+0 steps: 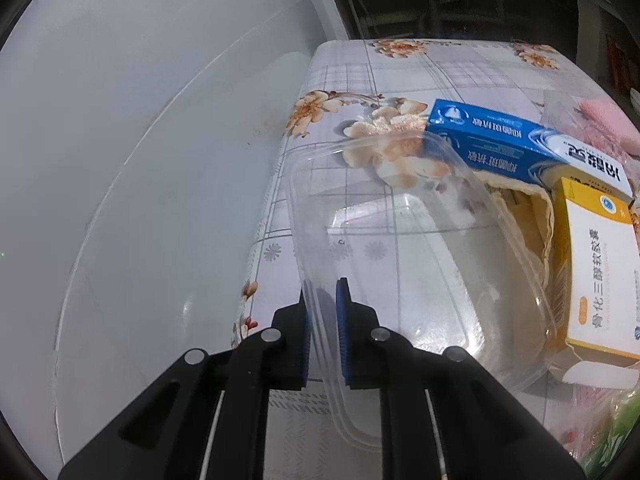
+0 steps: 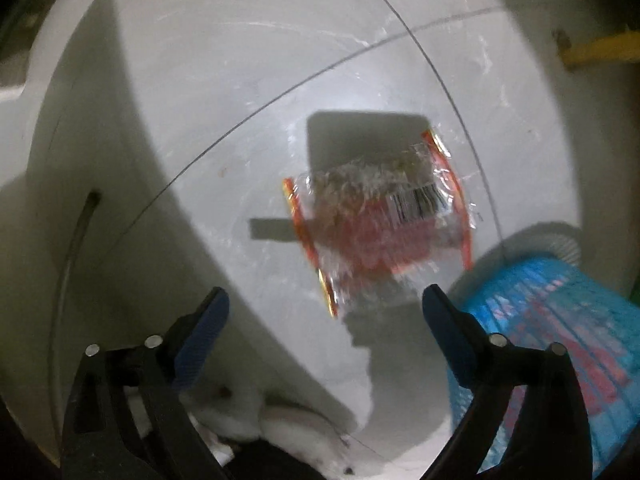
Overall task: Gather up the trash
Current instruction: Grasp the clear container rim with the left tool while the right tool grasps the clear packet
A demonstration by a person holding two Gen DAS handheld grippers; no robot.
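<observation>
Clear plastic container [image 1: 420, 248] in front of my left claw [image 1: 323, 312]: see-thru, rectangular w/ rounded corners, rim toward me, tilted over the table edge. Looks empty inside; what shows thru it is the flowered tablecloth [image 1: 360, 80] and a beige cloth [image 1: 536, 216] behind. Right of it on the table: blue box [image 1: 520, 148] w/ white print lying flat, yellow-and-white box [image 1: 600, 272] just beside the container, touching or nearly. Pink thing [image 1: 608, 120] far right, blurred, can't tell what. White tiled floor [image 1: 140, 160] off to the left, well below.

Left claw: jaws nearly together, blue pads [image 1: 343, 332] pinching the container's thin wall at the near rim, one pad each side. Clenched on it.

Right side: blue mesh basket [image 2: 560, 340] low right, something red/pink seen thru the mesh, too blurry to name. Crinkly clear wrapper [image 2: 380, 224] w/ orange-red edges, red print and a barcode, motion-blurred, over the white floor [image 2: 240, 100], its shadow beside it. It sits between and ahead of my fingers, left of the basket, not in it.

Right claw [image 2: 326, 308]: spread wide, blue fingertips [image 2: 436, 304] well apart, touching nothing. Released.

White crumpled stuff [image 2: 248, 420] at the bottom edge, unclear.
</observation>
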